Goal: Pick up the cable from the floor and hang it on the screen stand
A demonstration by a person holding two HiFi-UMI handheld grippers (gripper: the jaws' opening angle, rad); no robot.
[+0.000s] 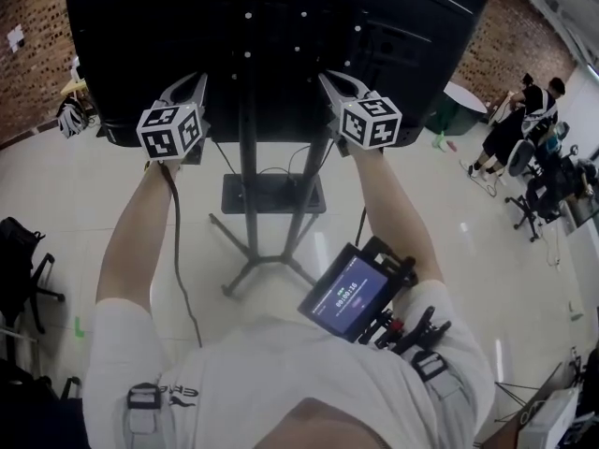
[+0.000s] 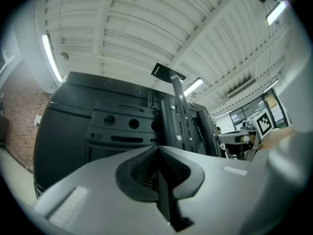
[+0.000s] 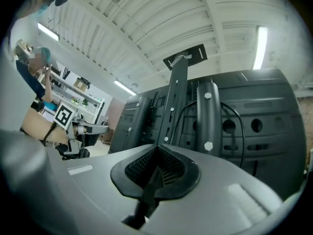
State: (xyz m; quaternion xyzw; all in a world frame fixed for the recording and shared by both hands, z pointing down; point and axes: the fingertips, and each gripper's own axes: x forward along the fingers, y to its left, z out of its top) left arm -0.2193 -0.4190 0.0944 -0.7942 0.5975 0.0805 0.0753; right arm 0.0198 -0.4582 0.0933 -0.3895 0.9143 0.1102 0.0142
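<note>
Here, the left tool (image 1: 195, 81) is held up close to the back of the big black screen (image 1: 281, 26), and it is clenched shut with nothing pinched in it. In the middle, the screen stand (image 1: 251, 204) is seen, with its feet spread out on the shiny floor (image 1: 56, 195). A thin black cable (image 3: 241, 130) is draped in a loop around the stand's post, behind the screen, and no cable is seen lying on the floor by the feet. Just to the right, the right tool (image 1: 329, 79) is held at about the same height, and it is clenched shut and empty too. So the hanging step is judged to be about done, since the cable is up and is gripped by neither tool. Next, both tools would need to be drawn back gently so that the loop is not snagged. It cannot be told for sure that this loop is the cable meant in the task and not the screen's own wire. How the loop is caught on the stand is hidden by the post. The top of the screen is cut off, and the people (image 1: 524, 124) far to the right are too small to be made out well.
</note>
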